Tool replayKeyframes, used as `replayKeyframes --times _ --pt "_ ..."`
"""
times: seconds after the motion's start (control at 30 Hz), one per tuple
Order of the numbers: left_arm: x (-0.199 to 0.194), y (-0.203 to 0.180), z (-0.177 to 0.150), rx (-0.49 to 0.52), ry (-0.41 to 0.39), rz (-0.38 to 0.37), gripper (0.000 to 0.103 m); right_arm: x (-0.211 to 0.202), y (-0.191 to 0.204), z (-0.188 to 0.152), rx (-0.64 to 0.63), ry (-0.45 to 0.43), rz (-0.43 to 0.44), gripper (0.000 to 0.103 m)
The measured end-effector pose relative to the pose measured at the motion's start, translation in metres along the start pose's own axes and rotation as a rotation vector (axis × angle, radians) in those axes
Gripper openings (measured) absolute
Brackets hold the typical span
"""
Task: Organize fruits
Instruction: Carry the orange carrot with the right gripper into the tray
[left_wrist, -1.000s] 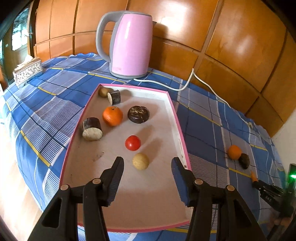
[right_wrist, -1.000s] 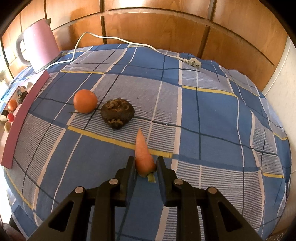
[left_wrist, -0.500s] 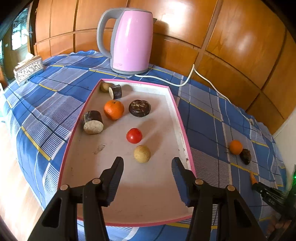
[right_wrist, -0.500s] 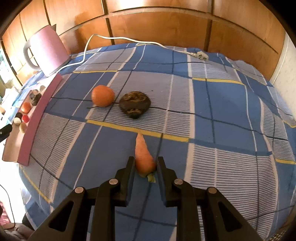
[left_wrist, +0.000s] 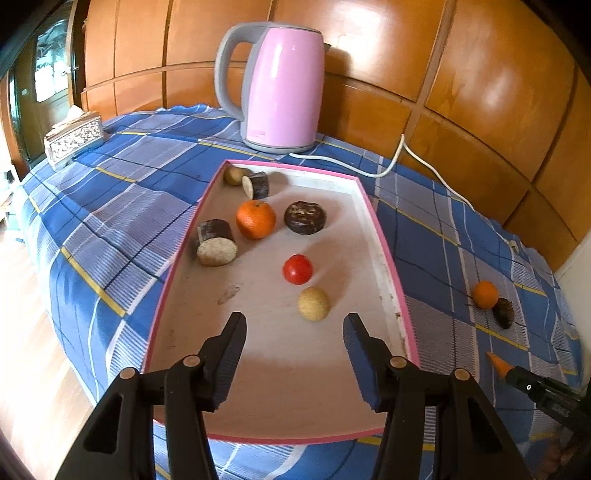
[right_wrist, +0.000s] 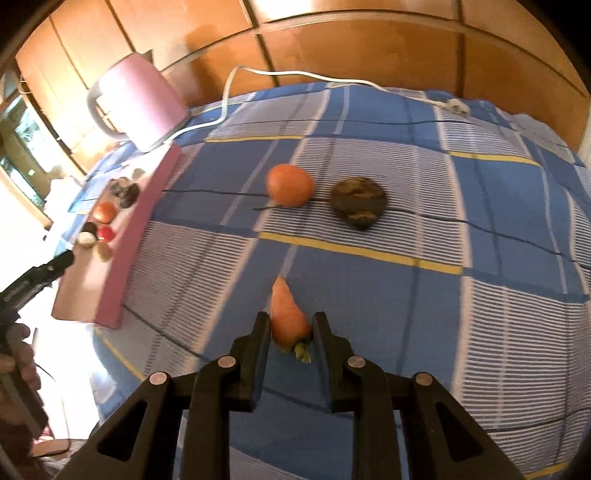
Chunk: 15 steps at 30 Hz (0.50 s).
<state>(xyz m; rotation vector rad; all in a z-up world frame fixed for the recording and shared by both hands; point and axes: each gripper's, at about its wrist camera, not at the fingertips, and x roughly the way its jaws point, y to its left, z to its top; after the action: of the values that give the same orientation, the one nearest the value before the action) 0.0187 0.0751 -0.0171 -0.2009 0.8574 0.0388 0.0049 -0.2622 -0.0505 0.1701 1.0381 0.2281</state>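
1. Right gripper (right_wrist: 288, 330), bottom centre of the right wrist view: jaws clamped on a carrot (right_wrist: 286, 317), thick end pinched between the pads, green stub at the back, tip pointing up-frame. Carrot looks clear of the blue plaid cloth (right_wrist: 480, 295).
2. Left gripper (left_wrist: 293, 341), bottom of the left wrist view: jaws apart, nothing between them, over the near end of the pink-rimmed tray (left_wrist: 384, 243).
3. Tray contents, near to far: pale round fruit (left_wrist: 314, 303), tomato (left_wrist: 297, 269), cut dark-skinned cylinder (left_wrist: 216, 242) at the left rim, orange (left_wrist: 255, 219), dark brown wrinkled fruit (left_wrist: 305, 217), a second cut piece (left_wrist: 255, 185) and a small brownish fruit (left_wrist: 233, 175) in the far left corner.
4. On the cloth, mid frame in the right wrist view: a loose orange (right_wrist: 289, 184) with a dark wrinkled fruit (right_wrist: 358, 203) just right of it.
5. Far: pink kettle (left_wrist: 282, 88) beyond the tray, white cord (right_wrist: 295, 75) trailing right; ornate tissue box (left_wrist: 74, 140) upper left. Wood panelling (left_wrist: 480, 92) behind.
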Motion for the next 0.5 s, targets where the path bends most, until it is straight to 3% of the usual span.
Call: replayKeyframes --times 0.5 --pt "-0.003 0.018 0.0 -0.045 -0.015 0.019 0.056 0.0 0.045 0.021 -0.043 0.007 0.15 0.023"
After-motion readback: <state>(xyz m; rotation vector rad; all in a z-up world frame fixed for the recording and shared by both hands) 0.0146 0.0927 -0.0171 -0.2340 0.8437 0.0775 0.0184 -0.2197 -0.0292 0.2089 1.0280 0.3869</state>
